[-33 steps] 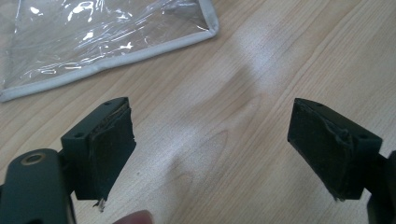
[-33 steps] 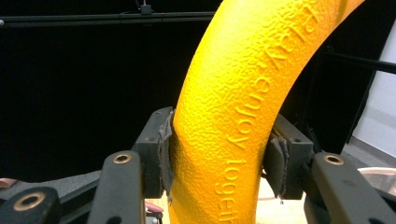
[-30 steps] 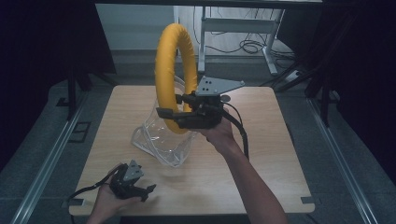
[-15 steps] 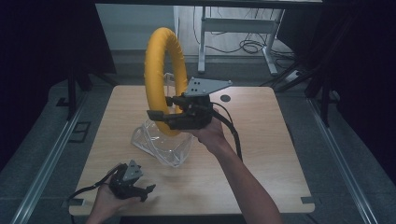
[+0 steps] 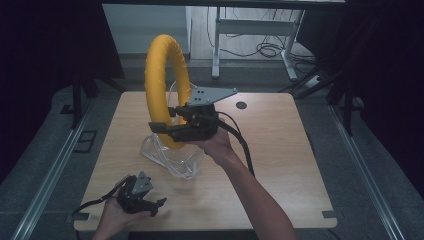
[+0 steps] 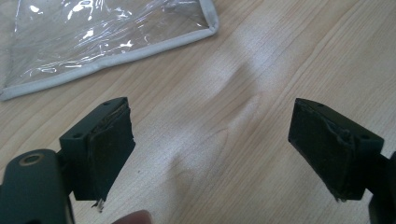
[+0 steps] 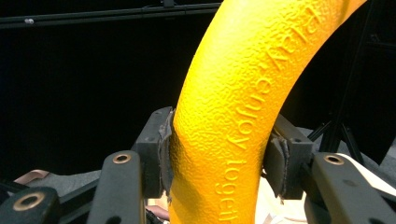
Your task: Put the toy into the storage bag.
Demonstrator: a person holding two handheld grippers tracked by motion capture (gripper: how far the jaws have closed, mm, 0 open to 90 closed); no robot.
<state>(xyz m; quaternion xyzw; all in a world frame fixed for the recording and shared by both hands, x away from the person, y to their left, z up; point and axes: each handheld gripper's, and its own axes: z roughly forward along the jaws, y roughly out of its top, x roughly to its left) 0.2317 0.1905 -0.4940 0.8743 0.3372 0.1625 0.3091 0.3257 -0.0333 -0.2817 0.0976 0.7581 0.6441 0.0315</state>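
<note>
A big yellow foam ring (image 5: 161,80) stands upright in the air over the table's middle, held at its lower arc by my right gripper (image 5: 161,128). In the right gripper view both jaws press on the yellow ring (image 7: 233,112), whose raised lettering shows. Under it lies a clear plastic bag (image 5: 172,155) with a pale hem, the bag (image 6: 102,32) also at the top of the left gripper view. My left gripper (image 5: 156,204) rests low at the table's front left, open over bare wood (image 6: 215,135), with nothing between its jaws.
The wooden table (image 5: 290,150) has free room on its right half. A small dark round hole (image 5: 241,105) sits near the back edge. A metal desk frame (image 5: 250,35) and cables stand behind the table; dark curtains flank both sides.
The right gripper has carried the yellow ring leftward and slightly toward the front, over the clear bag. The left gripper has stayed put.
</note>
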